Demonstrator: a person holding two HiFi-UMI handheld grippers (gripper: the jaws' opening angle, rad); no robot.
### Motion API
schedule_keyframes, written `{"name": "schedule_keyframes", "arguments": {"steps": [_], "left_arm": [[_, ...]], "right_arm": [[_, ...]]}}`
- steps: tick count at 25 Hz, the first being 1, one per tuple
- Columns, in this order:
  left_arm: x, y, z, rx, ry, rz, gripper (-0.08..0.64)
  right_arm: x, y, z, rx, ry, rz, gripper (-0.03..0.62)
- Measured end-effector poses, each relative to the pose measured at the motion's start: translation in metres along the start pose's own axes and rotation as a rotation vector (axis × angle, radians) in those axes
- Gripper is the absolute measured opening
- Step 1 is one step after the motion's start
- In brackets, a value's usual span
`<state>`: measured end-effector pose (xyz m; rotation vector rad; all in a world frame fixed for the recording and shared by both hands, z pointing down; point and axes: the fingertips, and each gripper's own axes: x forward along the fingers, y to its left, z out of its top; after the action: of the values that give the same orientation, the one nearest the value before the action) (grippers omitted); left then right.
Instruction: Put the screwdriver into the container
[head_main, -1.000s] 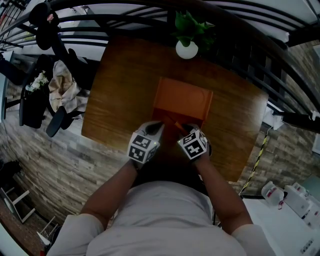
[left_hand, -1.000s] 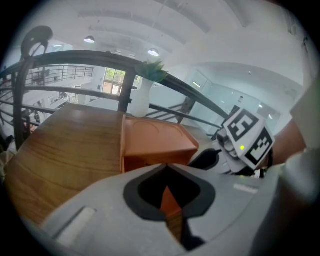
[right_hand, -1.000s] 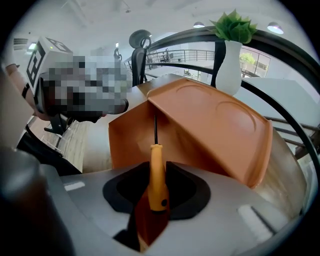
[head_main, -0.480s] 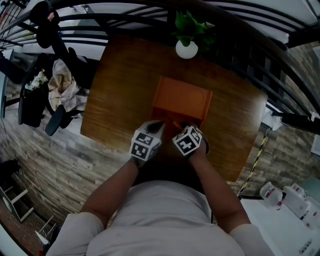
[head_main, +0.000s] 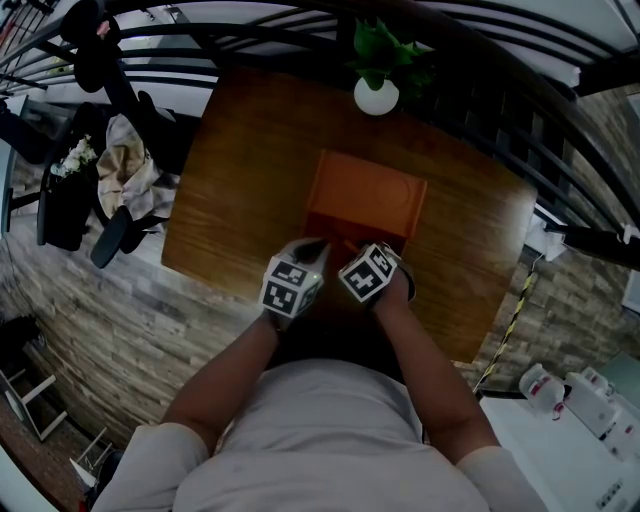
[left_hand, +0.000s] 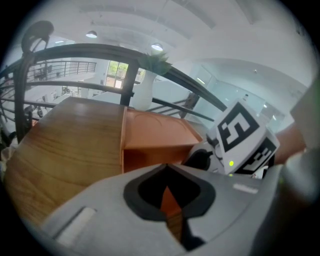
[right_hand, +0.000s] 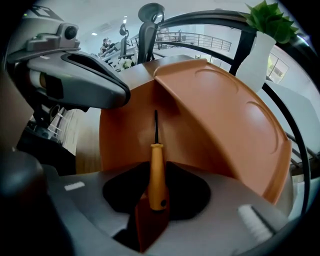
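The right gripper (right_hand: 156, 200) pinches the screwdriver (right_hand: 157, 165) by its handle, shaft pointing ahead and down into the open container (right_hand: 220, 125), nearer than the empty, pressed-together left gripper (left_hand: 167, 200) alongside

Wooden table (head_main: 250, 170) with orange container (head_main: 365, 195), white vase (head_main: 376, 97)

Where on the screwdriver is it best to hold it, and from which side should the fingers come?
Take the screwdriver by its thick orange handle, coming from the butt end, fingers on opposite sides. The handle is broad and rounded; the dark shaft is thin and would likely slip. The right gripper holds it so, shaft pointing toward the orange container.
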<state>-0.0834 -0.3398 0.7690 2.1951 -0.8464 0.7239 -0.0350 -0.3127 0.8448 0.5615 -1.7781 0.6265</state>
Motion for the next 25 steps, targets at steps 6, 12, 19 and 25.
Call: {"name": "schedule_keyframes", "arguments": {"steps": [6,12,19,25], "left_arm": [[0.000,0.001,-0.001,-0.007,0.002,-0.001,0.005],[0.001,0.002,-0.001,-0.009,0.006,0.002,0.005],[-0.007,-0.004,-0.002,0.000,-0.004,0.005,0.005],[-0.020,-0.006,0.005,0.017,-0.011,0.005,0.005]], "right_arm": [[0.001,0.001,0.000,0.006,0.003,0.008,0.114],[0.001,0.000,0.002,0.025,-0.011,0.018,0.141],[-0.012,0.000,-0.004,0.043,-0.052,0.007,0.155],[-0.031,0.008,0.002,0.073,-0.091,0.025,0.155]]}}
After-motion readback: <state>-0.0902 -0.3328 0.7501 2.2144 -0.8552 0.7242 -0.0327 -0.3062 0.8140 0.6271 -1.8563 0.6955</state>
